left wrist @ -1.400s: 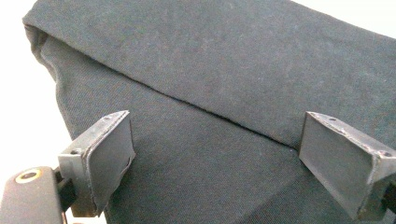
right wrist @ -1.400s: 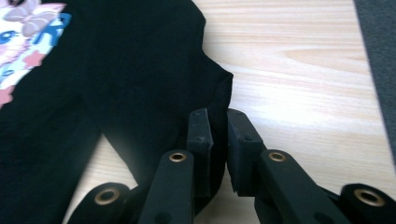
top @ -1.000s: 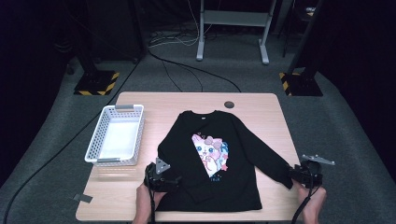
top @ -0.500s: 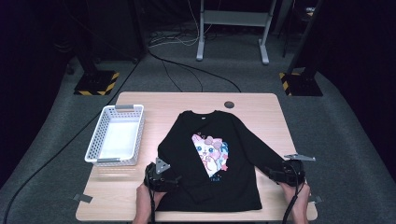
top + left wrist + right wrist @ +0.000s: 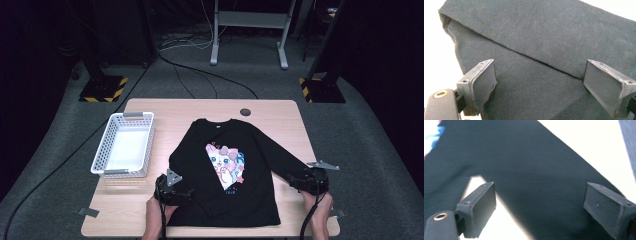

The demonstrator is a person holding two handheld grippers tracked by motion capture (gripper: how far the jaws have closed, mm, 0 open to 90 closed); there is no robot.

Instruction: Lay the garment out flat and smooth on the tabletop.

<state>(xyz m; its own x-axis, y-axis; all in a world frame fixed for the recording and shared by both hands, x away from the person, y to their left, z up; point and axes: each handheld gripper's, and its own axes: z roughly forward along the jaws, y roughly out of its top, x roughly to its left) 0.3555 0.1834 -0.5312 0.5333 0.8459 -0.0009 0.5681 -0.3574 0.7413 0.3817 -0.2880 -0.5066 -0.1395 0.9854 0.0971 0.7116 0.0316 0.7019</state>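
In the high view, a black long-sleeved shirt (image 5: 235, 180) is seen spread flat, front up, on the middle of a pale wooden desk (image 5: 270, 107). A cartoon cat print in pink, white and blue is carried on its chest. The neck is turned to the far edge and the hem to the near edge; the right sleeve is stretched out toward the desk's right corner, while the left sleeve is folded in along the body. A white perforated basket (image 5: 123, 145) is set on the desk, well to the left of the shirt. The left gripper (image 5: 172, 192) is held at the shirt's lower left edge, the right gripper (image 5: 300, 181) at the right cuff.

In the left gripper view, the weave is shown close up: one layer of black cloth lies over another along a diagonal edge, between jaws standing wide apart, the pads not pressing.

In the right gripper view, the sleeve is seen running between jaws that have just been opening and stand apart; a corner of the print is caught at the upper left.
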